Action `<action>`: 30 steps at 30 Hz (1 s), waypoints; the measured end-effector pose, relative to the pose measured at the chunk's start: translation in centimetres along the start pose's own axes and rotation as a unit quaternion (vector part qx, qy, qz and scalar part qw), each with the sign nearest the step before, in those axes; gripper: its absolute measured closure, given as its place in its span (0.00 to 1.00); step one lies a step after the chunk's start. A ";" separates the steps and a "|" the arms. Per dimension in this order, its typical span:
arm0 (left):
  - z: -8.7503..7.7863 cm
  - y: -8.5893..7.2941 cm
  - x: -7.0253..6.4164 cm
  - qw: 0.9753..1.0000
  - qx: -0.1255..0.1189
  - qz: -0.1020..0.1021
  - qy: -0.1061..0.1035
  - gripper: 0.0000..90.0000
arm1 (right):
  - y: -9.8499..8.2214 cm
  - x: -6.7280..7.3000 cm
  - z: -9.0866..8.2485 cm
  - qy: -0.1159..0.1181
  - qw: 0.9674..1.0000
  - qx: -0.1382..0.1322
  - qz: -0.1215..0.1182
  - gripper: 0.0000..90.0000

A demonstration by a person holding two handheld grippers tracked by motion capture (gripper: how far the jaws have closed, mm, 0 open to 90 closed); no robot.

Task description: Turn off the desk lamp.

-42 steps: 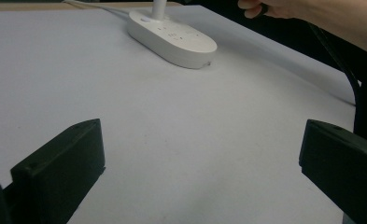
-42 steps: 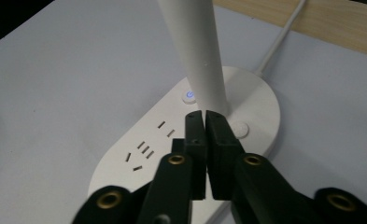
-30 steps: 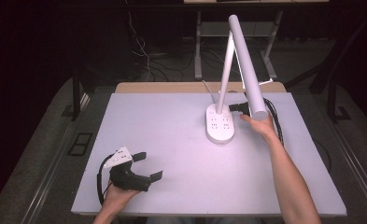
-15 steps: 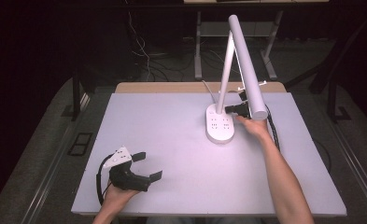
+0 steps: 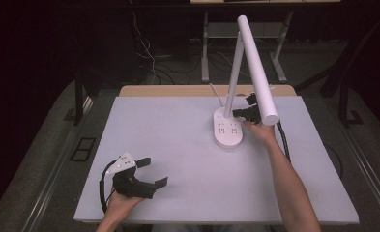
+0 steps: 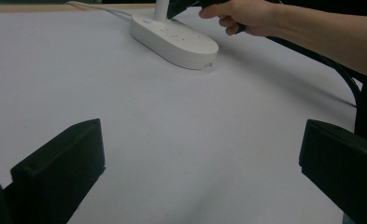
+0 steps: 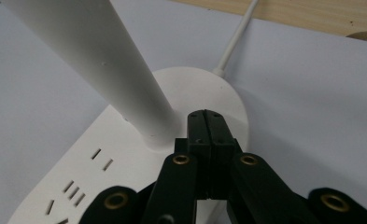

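Note:
A white desk lamp stands at the table's back right, with an oval base [image 5: 227, 131] that carries socket slots [image 7: 74, 189], a slanted post [image 7: 106, 65] and a long tube head [image 5: 256, 70]. My right gripper [image 5: 237, 113] is shut with nothing between its jaws, and its tips [image 7: 209, 126] hover just above the base right beside the foot of the post. My left gripper [image 5: 146, 171] rests open at the front left of the table. Its two jaws stand wide apart over bare table, and the lamp base [image 6: 174, 39] lies far ahead of it.
A white cord [image 7: 235, 39] runs from the lamp base toward the wooden back edge [image 5: 178, 90]. A black cable [image 5: 283, 140] trails along the person's right forearm. The pale table top [image 5: 178, 145] spreads wide between the two grippers.
The right gripper has moved left and forward from beside the lamp head down to the base at the foot of the post. The left gripper has stayed put.

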State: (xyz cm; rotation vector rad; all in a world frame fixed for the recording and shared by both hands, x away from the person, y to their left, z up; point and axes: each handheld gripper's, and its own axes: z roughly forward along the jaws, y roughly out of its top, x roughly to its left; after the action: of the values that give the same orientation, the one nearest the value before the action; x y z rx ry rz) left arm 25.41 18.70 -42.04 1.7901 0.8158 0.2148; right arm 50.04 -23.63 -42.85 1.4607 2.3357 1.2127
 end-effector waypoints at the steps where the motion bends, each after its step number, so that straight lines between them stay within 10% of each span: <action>1: 0.0 0.0 0.0 1.000 0.000 0.000 0.000 0.00 | 0.0 0.0 0.0 0.001 1.000 -0.001 0.001 1.00; 30: 0.0 -0.1 -0.1 1.000 0.001 0.001 0.002 0.00 | 0.0 0.7 0.3 -0.008 1.000 -0.004 0.010 1.00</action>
State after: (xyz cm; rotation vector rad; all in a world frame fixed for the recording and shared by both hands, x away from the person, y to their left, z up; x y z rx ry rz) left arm 25.33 18.68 -42.08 1.7935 0.8174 0.2184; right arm 49.82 -22.95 -42.86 1.4891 2.3078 1.2088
